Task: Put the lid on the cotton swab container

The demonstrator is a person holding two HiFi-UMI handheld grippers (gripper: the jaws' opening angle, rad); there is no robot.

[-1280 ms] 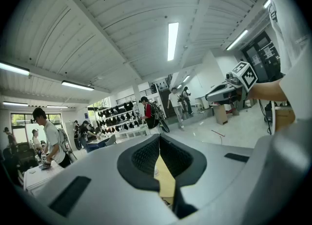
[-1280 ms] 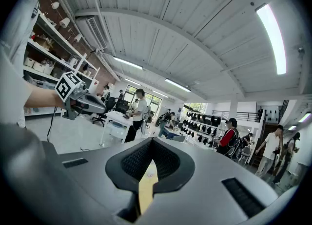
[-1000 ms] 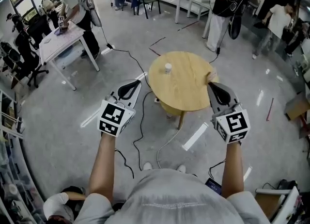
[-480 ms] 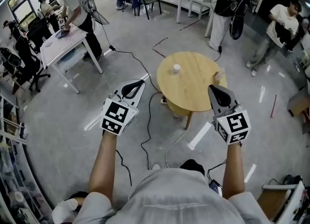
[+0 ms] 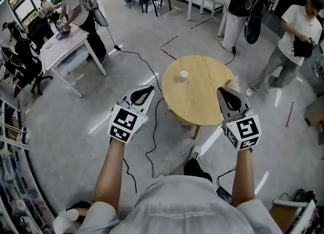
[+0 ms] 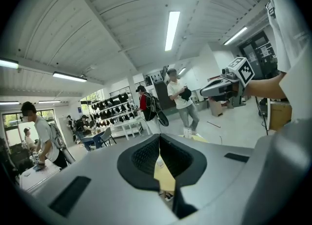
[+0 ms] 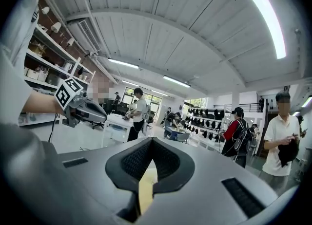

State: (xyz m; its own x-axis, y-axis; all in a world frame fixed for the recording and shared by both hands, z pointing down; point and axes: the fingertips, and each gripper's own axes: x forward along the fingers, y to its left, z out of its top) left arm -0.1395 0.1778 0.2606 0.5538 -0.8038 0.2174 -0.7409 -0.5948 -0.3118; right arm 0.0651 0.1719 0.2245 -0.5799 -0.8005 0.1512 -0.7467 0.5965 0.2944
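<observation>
The left claw point(image 5: 144, 91) and right claw point(image 5: 226, 92) are both pressed shut, empty. The cotton swab container point(image 5: 183, 76) stands on the round wooden surface point(image 5: 202, 99), well apart from both.

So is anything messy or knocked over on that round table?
No, nothing is spilled or tipped. The small white container stands upright on the round table. The only untidy bit is the loose cables trailing over the floor next to the table, easy to trip on.
</observation>
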